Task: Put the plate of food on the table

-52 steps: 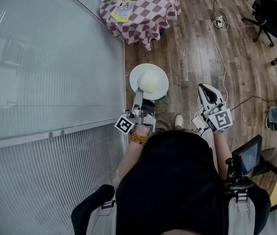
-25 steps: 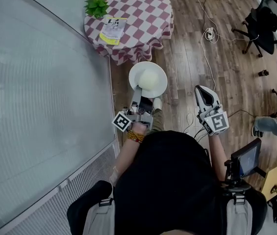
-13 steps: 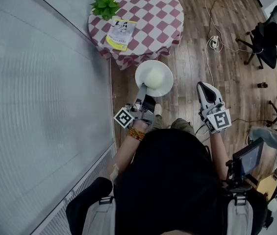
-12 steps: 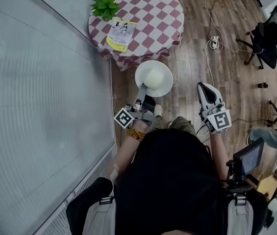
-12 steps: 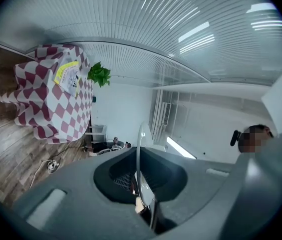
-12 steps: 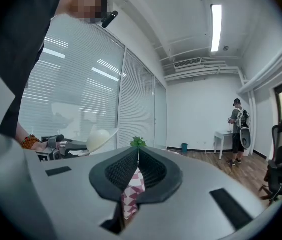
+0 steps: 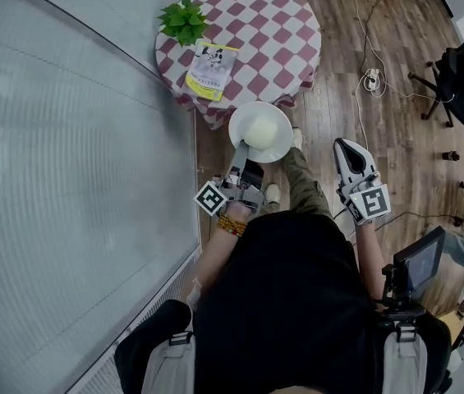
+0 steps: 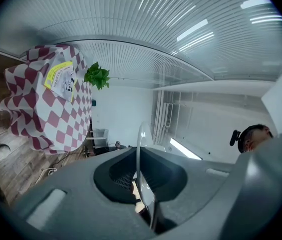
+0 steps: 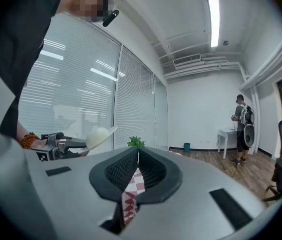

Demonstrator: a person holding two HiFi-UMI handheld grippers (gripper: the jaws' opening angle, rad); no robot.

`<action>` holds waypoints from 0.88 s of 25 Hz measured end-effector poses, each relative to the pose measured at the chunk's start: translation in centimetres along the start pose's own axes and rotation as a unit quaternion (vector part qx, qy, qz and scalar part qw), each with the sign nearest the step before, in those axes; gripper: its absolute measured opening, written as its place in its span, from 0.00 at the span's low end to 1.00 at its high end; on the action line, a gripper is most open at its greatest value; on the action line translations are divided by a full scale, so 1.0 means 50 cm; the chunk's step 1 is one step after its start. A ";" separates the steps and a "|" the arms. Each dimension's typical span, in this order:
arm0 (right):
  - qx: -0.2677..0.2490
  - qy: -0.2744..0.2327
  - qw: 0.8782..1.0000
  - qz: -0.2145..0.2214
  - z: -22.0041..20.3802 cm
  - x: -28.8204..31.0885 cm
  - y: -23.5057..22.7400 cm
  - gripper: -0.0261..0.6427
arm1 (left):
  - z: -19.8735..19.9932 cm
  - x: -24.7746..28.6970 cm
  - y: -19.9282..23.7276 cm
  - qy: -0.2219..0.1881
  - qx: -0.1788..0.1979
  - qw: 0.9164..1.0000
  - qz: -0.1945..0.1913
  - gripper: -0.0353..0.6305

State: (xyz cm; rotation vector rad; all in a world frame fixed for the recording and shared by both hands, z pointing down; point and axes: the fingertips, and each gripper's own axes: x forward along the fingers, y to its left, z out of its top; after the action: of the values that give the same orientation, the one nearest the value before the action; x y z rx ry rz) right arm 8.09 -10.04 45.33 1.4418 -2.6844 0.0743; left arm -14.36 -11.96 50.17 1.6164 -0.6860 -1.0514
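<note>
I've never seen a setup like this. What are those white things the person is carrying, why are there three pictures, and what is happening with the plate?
There is no robot here. A person holds a tool in each hand, and each tool has two jaws, like tongs. The top-down picture comes from a camera on the person's head. The other two come from cameras that ride on the tools and look along their jaws.

The left gripper is clamped on the rim of a white plate. The plate carries a pale round mound of food. It is held in the air near the edge of a round table with a red-and-white checked cloth, and is not yet set down. A green plant and a booklet are on the table. The right gripper has its jaws together and holds nothing.
</note>
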 end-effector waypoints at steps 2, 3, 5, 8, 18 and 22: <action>0.006 -0.002 1.000 0.010 -0.007 0.041 -0.025 0.06 | 0.018 0.030 0.010 -0.006 0.009 1.000 0.004 0.08; 0.010 -0.004 1.000 0.015 -0.011 0.056 -0.036 0.06 | 0.024 0.040 0.014 -0.011 0.014 1.000 0.005 0.08; 0.019 -0.008 0.999 0.024 -0.017 0.088 -0.060 0.06 | 0.037 0.065 0.024 -0.020 0.022 1.000 0.008 0.08; 0.024 -0.009 0.999 0.043 -0.020 0.154 -0.107 0.06 | 0.066 0.124 0.045 -0.037 0.031 0.999 0.014 0.08; 0.048 0.001 0.996 0.080 -0.019 0.363 -0.289 0.06 | 0.185 0.379 0.128 -0.073 0.063 0.995 0.040 0.08; 0.056 0.013 0.995 0.081 -0.033 0.412 -0.350 0.06 | 0.253 0.491 0.175 -0.088 0.073 0.992 0.046 0.08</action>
State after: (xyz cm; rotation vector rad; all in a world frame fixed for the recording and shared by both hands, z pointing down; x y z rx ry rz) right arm 11.46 -36.66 49.12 1.2358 -2.8118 0.2581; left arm -13.91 -40.94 50.39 1.6114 -0.9668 -1.1058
